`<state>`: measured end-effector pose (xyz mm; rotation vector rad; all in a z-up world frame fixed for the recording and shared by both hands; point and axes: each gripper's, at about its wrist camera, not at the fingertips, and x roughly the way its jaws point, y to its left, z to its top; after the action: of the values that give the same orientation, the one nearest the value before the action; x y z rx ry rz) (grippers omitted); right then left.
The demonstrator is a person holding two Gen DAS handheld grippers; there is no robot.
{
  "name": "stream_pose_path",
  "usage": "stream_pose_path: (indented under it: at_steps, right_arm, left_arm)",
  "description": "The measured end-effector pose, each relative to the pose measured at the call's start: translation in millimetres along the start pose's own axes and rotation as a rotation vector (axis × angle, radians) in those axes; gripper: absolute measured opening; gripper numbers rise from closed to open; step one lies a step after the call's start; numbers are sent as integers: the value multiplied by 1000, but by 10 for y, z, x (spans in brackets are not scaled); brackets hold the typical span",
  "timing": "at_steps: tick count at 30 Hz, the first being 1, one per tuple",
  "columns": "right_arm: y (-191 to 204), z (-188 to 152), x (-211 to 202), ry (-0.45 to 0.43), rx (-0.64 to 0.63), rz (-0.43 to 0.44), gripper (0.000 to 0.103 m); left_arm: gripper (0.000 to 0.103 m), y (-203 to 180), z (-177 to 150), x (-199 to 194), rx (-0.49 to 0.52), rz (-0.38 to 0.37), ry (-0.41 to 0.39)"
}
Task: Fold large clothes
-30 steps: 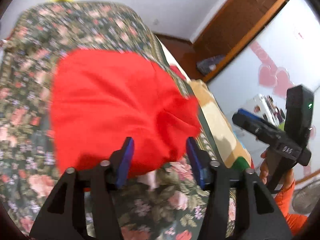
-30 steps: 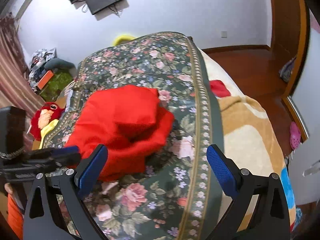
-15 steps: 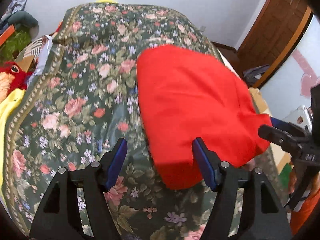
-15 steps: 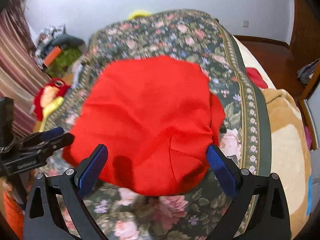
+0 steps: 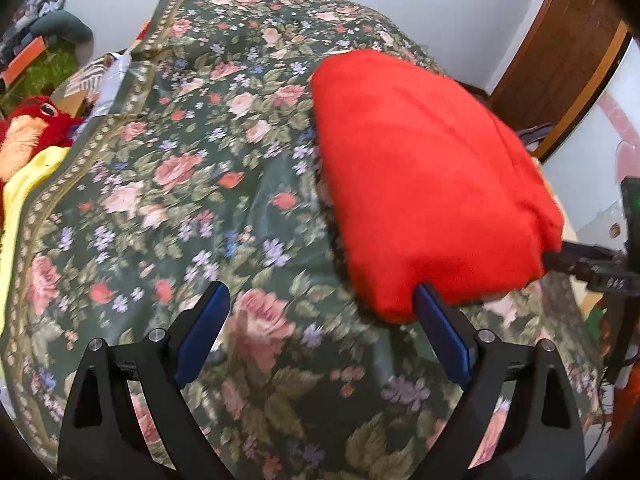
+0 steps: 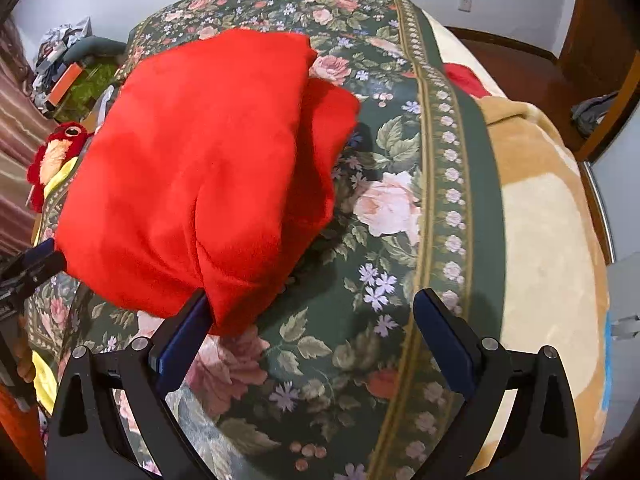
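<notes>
The red garment (image 5: 424,184) lies bunched on the floral bedspread (image 5: 192,200), at one o'clock from the left claw (image 5: 322,334), whose jaws are opening on nothing. The right claw (image 6: 310,334) gapes wide, empty, cloth at eleven o'clock. Best pinch opposite near corners, then spread flat.

One red garment (image 5: 424,184) on one floral bedspread (image 5: 192,184); two grippers, left gripper (image 5: 320,328) and right gripper (image 6: 308,332). One red plush toy (image 5: 32,128); one tan blanket (image 6: 548,216).
</notes>
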<state>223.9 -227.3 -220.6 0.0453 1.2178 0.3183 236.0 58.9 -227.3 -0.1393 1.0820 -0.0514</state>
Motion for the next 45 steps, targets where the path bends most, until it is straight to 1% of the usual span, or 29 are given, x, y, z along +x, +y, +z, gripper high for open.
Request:
stream_pose_path:
  at_steps: [3, 6, 9, 12, 15, 18, 20, 22, 24, 26, 28, 29, 31, 34, 37, 39, 43, 45]
  right_arm:
    - [46, 8, -71, -29, -30, -30, 98]
    - [131, 23, -147, -64, -81, -55, 98]
    - [215, 78, -214, -93, -104, -45, 98]
    - [268, 167, -271, -123, -105, -19, 98]
    - [306, 260, -324, -158, -103, 18, 98]
    - [283, 366, -288, -165, -69, 76, 98]
    - [218, 440, -192, -147, -19, 111, 98]
    - [170, 466, -94, -119, 26, 136, 98]
    - [60, 493, 76, -69, 92, 176, 98]
    - [-37, 509, 217, -24, 150, 214, 98]
    - [-95, 518, 329, 12, 179, 242, 98]
    - [-94, 520, 387, 36, 177, 246, 98]
    - [-66, 489, 443, 52, 155, 259, 98]
    - [-18, 491, 535, 77, 135, 284, 98]
    - [29, 536, 591, 73, 134, 280, 101]
    - [52, 575, 602, 61, 141, 295, 101]
    - [-12, 664, 656, 58, 187, 364, 101]
    - [-55, 695, 693, 63, 224, 416, 101]
  left_arm:
    - [94, 47, -45, -90, 9, 56, -19]
    - [94, 151, -18, -211, -8, 97, -50]
    - [94, 285, 94, -331, -55, 104, -89]
    - [94, 406, 264, -444, -109, 81, -133]
    - [94, 471, 437, -478, -141, 24, -156]
    - [94, 480, 615, -392, -171, -64, -142]
    - [94, 440, 717, -272, -183, -131, -116]
    - [94, 372, 807, -61, -182, -224, -55]
    - [94, 297, 841, 139, -184, -290, 5]
    - [94, 224, 863, 374, -190, -334, 65]
    - [94, 188, 857, 559, -205, -359, 114]
    - [94, 185, 845, 636, -218, -381, 133]
    - [94, 215, 823, 829, -285, -467, 174]
    - [94, 255, 799, 1050, -357, -549, 220]
    - [94, 266, 804, 1170, -393, -590, 238]
    - [94, 252, 831, 1188, -391, -598, 234]
    - [94, 212, 914, 1224, -378, -603, 231]
    - [94, 219, 960, 1251, -386, -606, 230]
